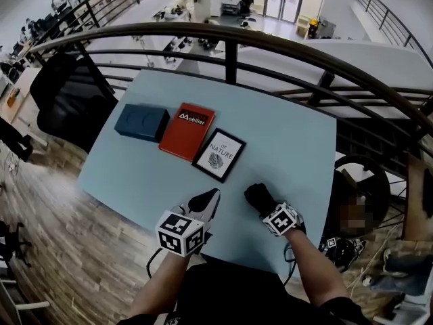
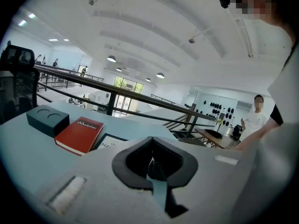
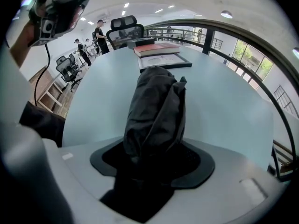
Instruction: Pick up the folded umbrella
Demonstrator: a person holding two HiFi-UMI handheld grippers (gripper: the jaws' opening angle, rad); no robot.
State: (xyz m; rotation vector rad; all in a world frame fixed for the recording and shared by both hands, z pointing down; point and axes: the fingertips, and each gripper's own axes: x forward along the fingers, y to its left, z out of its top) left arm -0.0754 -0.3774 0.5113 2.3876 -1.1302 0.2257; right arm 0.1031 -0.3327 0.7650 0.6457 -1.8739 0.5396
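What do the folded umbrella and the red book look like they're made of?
The folded umbrella: black woven fabric, probably nylon or polyester; matte, soft creases. The red book: likely card or board cover; flat, dull red, printed white lettering.

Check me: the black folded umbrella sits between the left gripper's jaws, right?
Not the left. The black folded umbrella sits between the jaws of the right gripper, as the right gripper view shows; the left gripper holds nothing.
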